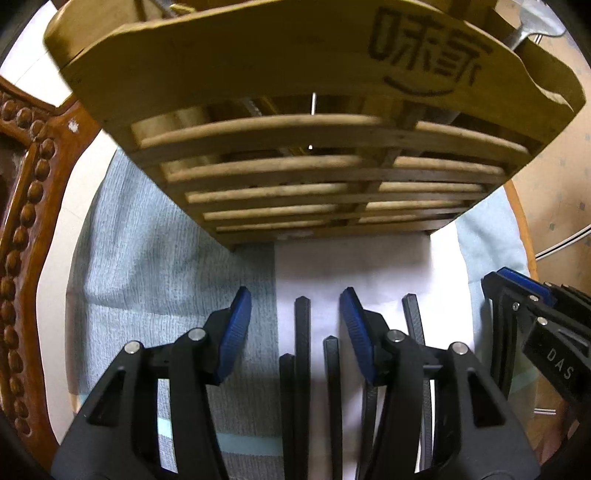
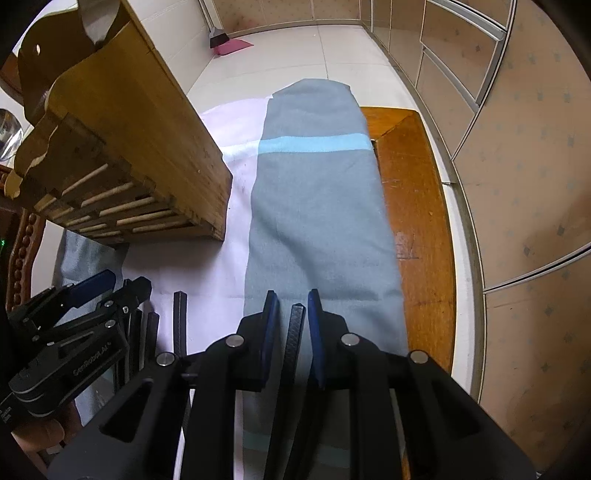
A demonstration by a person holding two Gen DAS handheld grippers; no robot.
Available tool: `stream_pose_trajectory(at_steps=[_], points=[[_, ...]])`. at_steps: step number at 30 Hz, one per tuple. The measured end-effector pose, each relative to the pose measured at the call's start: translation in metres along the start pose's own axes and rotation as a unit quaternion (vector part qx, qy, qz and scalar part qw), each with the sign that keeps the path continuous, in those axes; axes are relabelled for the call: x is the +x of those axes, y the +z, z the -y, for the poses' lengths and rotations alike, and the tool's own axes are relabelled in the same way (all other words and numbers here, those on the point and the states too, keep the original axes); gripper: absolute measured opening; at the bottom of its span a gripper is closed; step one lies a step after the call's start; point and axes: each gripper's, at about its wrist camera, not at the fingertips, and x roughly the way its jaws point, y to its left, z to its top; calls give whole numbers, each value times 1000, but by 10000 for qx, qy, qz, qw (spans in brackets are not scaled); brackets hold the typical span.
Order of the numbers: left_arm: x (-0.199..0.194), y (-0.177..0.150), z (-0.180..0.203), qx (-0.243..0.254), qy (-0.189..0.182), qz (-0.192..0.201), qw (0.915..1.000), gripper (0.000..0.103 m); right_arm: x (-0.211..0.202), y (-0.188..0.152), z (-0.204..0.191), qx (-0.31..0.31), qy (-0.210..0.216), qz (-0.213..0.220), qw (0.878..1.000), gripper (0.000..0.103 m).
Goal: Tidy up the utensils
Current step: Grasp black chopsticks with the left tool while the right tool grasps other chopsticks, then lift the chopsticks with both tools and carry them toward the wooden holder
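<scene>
A bamboo utensil holder [image 1: 295,177] [image 2: 147,147] with a slatted front stands on the cloth-covered table. Several black chopsticks [image 1: 302,332] [image 2: 180,321] lie on the white cloth [image 1: 369,266] in front of it. My left gripper [image 1: 295,306] [image 2: 118,286] hangs over them pointing steeply down. It is open, and two of the sticks run through the wide gap without touching the blue pads [image 1: 236,325]. To its right, my right gripper [image 2: 292,295] [image 1: 517,291] is shut on a black chopstick [image 2: 297,325] above the blue-grey cloth [image 2: 317,206].
A metal utensil [image 1: 524,26] sticks out of the holder's top. A carved wooden chair back [image 1: 22,221] stands close on the left. The bare wooden table edge [image 2: 417,221] lies right of the cloth, then tiled floor and a panelled wall [image 2: 517,184]. A pink dustpan [image 2: 232,46] rests on the floor.
</scene>
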Motion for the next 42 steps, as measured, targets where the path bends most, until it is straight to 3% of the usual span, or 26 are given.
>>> stream_pose_trajectory(at_steps=[5, 9, 11, 16, 26, 42], points=[[-4, 9, 1, 101, -38, -98, 9999, 37, -2, -4, -1, -12, -19, -24, 10000, 19], [-4, 14, 9, 171, -35, -83, 9998, 32, -1, -4, 0, 6, 4, -27, 10000, 19], [-5, 13, 12, 209, -49, -63, 9997, 19, -1, -5, 0, 6, 15, -20, 10000, 19], [-4, 9, 16, 205, -90, -22, 9997, 7, -2, -7, 1, -8, 7, 1, 10000, 12], [-12, 2, 4, 201, -285, 260, 9991, 6, -15, -9, -1, 49, 353, 158, 9992, 8], [-146, -43, -25, 449, -579, 1497, 9860, 6, -133, -45, -21, -236, 798, 1265, 9885, 7]])
